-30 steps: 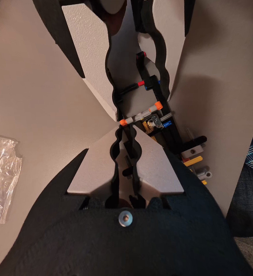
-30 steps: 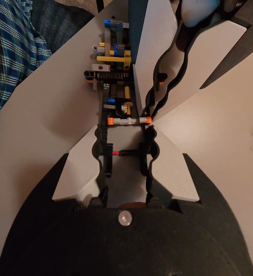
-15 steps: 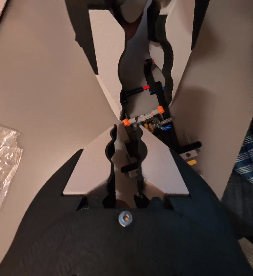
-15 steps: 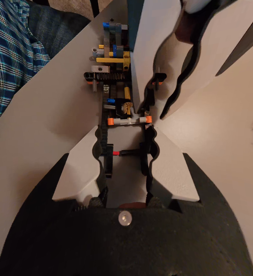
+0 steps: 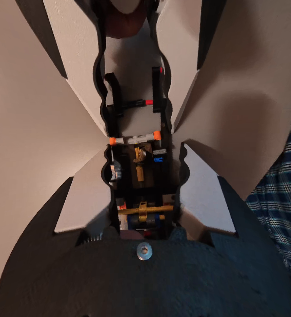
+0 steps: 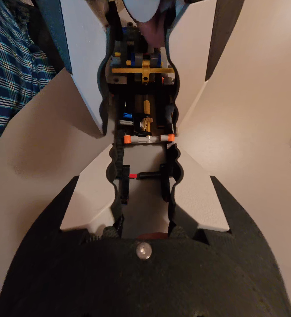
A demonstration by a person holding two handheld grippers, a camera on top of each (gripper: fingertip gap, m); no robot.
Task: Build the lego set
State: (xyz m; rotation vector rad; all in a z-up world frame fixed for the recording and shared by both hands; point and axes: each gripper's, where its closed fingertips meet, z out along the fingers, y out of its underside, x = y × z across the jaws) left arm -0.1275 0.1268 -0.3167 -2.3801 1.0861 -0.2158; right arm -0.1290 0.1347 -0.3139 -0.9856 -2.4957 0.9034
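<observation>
Straddling lego chassis (image 5: pixel 141 171): both tools, opposite ends.

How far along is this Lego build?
Done: a black Lego frame with a tan gear, yellow cross axle and orange-tipped grey axle fitted. In hand: the right hand-held gripper clamps the frame's open end; the left hand-held gripper straddles the packed end, grip unclear. Left: probably plenty, since the frame carries no wheels or covering.
</observation>
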